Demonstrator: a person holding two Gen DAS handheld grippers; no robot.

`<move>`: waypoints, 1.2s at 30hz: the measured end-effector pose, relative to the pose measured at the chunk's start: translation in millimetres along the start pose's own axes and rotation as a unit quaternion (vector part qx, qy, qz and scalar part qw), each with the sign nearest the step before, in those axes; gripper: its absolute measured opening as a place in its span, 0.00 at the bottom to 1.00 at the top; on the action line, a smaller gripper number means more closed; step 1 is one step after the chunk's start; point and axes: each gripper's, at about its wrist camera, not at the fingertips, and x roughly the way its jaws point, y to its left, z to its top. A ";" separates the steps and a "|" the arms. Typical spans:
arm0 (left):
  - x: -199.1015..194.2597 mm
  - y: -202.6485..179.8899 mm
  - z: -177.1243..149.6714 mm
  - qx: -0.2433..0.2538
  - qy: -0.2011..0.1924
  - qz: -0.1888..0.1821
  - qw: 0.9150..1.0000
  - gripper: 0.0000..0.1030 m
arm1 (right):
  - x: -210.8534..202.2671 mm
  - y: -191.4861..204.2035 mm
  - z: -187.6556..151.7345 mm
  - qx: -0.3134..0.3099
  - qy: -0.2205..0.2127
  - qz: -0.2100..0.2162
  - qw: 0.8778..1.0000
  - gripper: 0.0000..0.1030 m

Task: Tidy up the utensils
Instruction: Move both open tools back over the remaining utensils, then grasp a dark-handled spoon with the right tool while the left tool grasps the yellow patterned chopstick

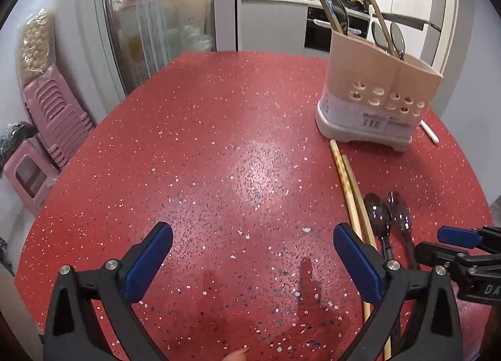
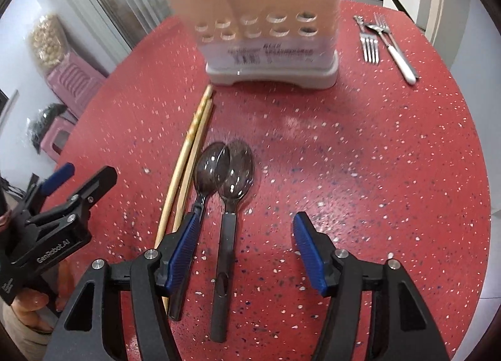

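Left gripper (image 1: 253,254) jaws wide open, empty, over bare red table (image 1: 219,141). Right gripper (image 2: 245,243) jaws open, straddling a dark plastic spoon (image 2: 230,201). Only right wrist view shows forks (image 2: 371,41) beyond utensil holder (image 2: 266,16).

Two smoky plastic spoons (image 2: 225,173) flat beside two wooden chopsticks (image 2: 188,154); beige holder (image 2: 260,16) upright behind

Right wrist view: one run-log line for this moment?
right gripper: open, over spoons | left gripper: open, empty | chopsticks: on table | holder: upright

Both wrist cameras look steeply down along their fingers, close over the table (image 1: 219,141), sharing the holder (image 1: 372,85), chopsticks (image 2: 191,148) and spoons (image 2: 231,170) ahead.
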 end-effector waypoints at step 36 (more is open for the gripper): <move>55.4 -35.4 30.4 0.050 0.116 -0.064 0.990 1.00 | 11.7 14.5 -1.4 -0.056 0.000 -0.043 0.998 0.12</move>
